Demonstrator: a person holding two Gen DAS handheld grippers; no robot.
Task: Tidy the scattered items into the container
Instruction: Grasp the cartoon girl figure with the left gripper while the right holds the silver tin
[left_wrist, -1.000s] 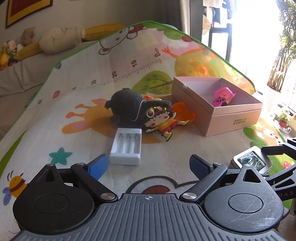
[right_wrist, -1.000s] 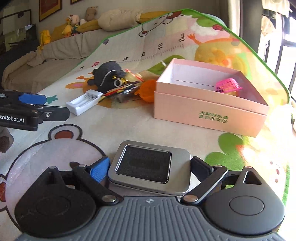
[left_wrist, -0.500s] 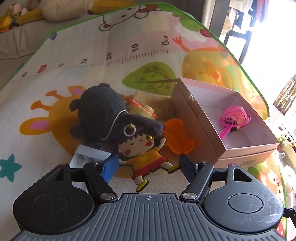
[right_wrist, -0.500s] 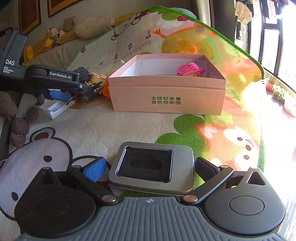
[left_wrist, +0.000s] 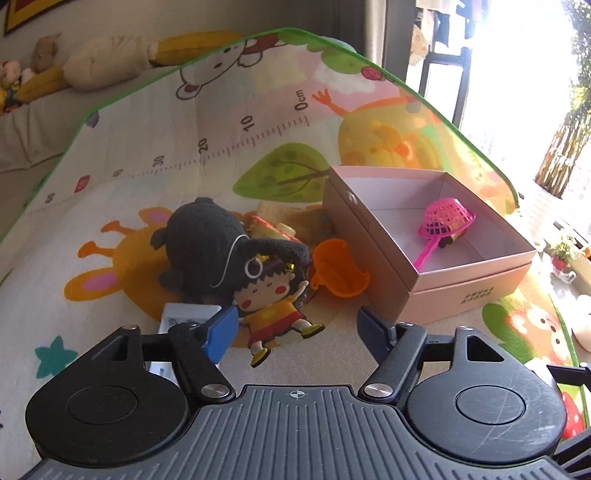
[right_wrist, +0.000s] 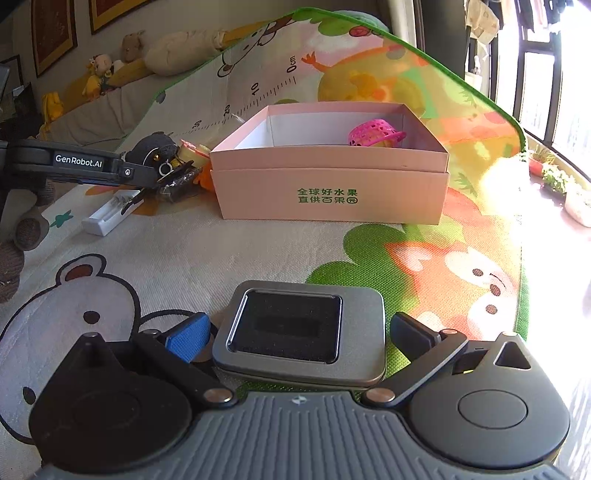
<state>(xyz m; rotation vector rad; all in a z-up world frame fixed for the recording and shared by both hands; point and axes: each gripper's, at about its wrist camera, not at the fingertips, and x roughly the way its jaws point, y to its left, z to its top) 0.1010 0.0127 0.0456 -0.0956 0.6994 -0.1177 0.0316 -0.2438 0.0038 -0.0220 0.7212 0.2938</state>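
A pink box (left_wrist: 436, 258) stands on the play mat with a pink toy strainer (left_wrist: 445, 221) inside; it also shows in the right wrist view (right_wrist: 332, 195). My left gripper (left_wrist: 295, 328) is open, just above a flat cartoon girl doll (left_wrist: 271, 306). Beside the doll lie a black plush (left_wrist: 203, 247), an orange toy scoop (left_wrist: 338, 273) and a white battery charger (left_wrist: 184, 317). My right gripper (right_wrist: 295, 332) stands open around a silver tin (right_wrist: 299, 332) with black foam, its fingers at the tin's sides.
The play mat's green edge (left_wrist: 480, 147) runs behind and right of the box. A couch with stuffed toys (right_wrist: 110, 74) lies beyond the mat. The left gripper's body (right_wrist: 74, 164) reaches in from the left in the right wrist view.
My left gripper has moved forward from the charger to the doll by the black plush. My right gripper has swung right to face the box front, the tin still between its fingers.
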